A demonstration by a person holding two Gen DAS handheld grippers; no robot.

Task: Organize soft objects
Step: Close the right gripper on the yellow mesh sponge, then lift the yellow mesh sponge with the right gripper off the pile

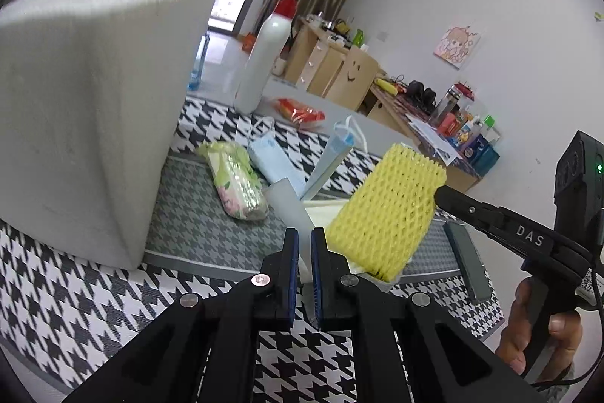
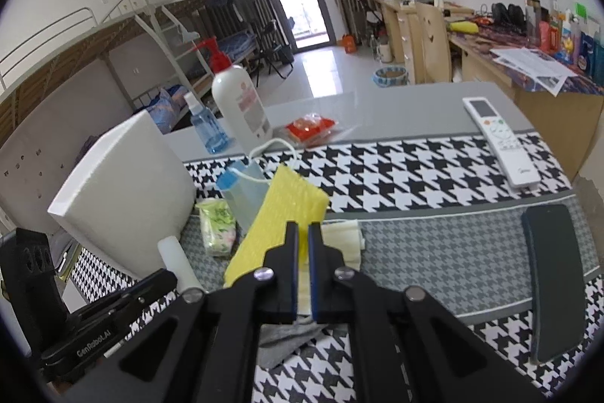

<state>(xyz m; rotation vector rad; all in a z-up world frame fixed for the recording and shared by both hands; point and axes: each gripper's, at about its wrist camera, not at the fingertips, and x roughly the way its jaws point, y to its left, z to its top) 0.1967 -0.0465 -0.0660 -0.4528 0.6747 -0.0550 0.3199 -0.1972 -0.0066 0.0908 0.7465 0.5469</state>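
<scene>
My right gripper [image 2: 302, 237] has its jaws pinched on the lower edge of the yellow foam net sleeve [image 2: 279, 214], which hangs lifted and tilted above the grey houndstooth strip of the table mat [image 2: 434, 233]. From the left wrist camera I see the same sleeve [image 1: 385, 210] held up by the right gripper [image 1: 439, 193] at its right side. My left gripper [image 1: 305, 237] has its jaws pressed nearly together on a thin translucent white foam sheet [image 1: 290, 203] that stands up between them. Under the sleeve, a pale cream folded cloth [image 2: 341, 233] lies on the mat. Toward the mat's left edge stands a big white foam block [image 1: 87, 108], and just beside it lie a flowered tissue pack [image 1: 236, 180] and two light-blue face masks [image 1: 277, 161]. A dark flat case [image 2: 553, 274] rests near the mat's right edge, and a white remote [image 2: 498, 138] lies toward the far right corner. A pump bottle [image 2: 238, 101] stands on the tabletop beyond the mat's far edge.
</scene>
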